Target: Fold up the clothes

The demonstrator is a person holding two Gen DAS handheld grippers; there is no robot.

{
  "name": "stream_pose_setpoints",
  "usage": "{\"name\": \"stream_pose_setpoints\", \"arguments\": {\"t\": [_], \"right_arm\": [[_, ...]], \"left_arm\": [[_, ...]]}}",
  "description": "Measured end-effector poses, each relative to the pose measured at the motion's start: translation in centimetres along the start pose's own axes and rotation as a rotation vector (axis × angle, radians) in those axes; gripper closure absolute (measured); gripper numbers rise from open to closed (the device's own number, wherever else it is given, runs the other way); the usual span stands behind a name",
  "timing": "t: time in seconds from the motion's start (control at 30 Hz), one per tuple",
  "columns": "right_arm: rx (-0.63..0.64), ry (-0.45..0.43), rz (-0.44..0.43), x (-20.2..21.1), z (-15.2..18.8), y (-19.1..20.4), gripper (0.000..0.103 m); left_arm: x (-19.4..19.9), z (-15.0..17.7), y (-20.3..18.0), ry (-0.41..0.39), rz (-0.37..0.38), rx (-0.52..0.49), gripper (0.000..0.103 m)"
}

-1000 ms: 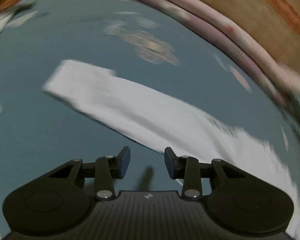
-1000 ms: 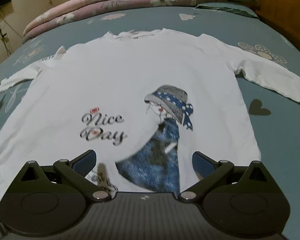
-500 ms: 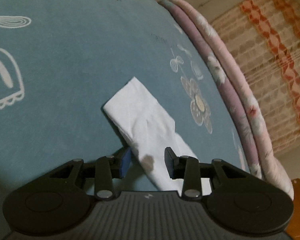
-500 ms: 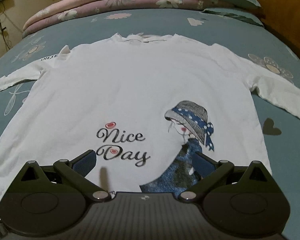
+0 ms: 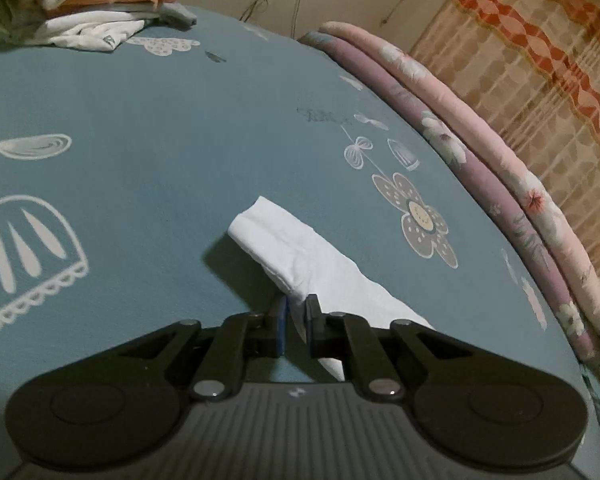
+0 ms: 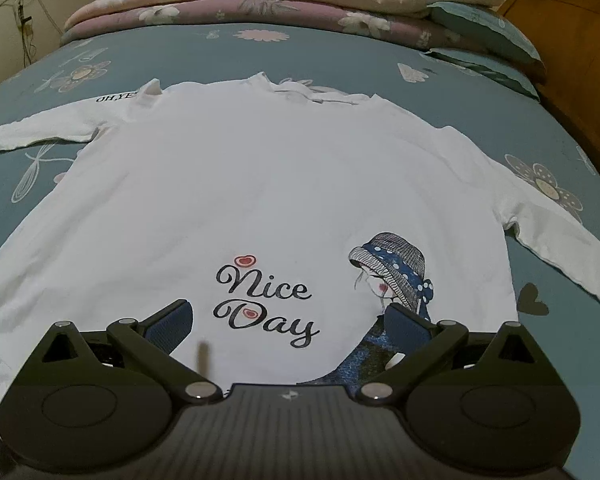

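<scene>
A white long-sleeved shirt [image 6: 260, 184] printed with "Nice Day" and a girl in a blue hat lies flat, front up, on the blue bedsheet [image 6: 460, 96]. Both its sleeves are spread out to the sides. In the left wrist view, the cuff end of one white sleeve [image 5: 284, 240] rises off the sheet. My left gripper [image 5: 296, 308] is closing, and its pads pinch the sleeve's edge a little behind the cuff. My right gripper [image 6: 288, 320] hangs open above the shirt's lower front, with nothing between its fingers.
A pile of folded clothes [image 5: 92, 8] sits at the bed's far corner. Rolled pink and purple quilts [image 6: 260, 0] line the far edge, with teal pillows [image 6: 488, 32] and a wooden headboard [image 6: 572, 40] at the right. A patterned curtain [image 5: 540, 80] hangs beyond the quilts.
My left gripper swung along the sleeve toward its cuff, then closed on the sleeve's edge and lifted it slightly. My right gripper drifted left over the shirt's front, still open.
</scene>
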State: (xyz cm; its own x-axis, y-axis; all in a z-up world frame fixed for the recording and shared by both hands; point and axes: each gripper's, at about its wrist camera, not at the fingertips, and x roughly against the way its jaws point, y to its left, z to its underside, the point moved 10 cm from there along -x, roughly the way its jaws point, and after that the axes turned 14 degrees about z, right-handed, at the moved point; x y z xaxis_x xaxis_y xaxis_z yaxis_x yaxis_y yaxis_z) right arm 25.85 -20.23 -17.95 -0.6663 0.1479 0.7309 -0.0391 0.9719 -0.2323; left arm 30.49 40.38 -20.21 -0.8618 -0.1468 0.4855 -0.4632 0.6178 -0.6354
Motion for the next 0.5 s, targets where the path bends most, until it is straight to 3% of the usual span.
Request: {"name": "stream_pose_setpoints", "arguments": {"t": [0.4,0.5], "right_arm": [[-0.016,0.002,0.012,0.4,0.1,-0.5,0.000],[-0.028,0.007,0.006,0.4,0.3,-0.6,0.000]], "left_arm": [[0.1,-0.5,0.6,0.020,-0.025,-0.025,0.095],[0.5,-0.2,1.3,0.037,-0.069,-0.021,0.090]]}}
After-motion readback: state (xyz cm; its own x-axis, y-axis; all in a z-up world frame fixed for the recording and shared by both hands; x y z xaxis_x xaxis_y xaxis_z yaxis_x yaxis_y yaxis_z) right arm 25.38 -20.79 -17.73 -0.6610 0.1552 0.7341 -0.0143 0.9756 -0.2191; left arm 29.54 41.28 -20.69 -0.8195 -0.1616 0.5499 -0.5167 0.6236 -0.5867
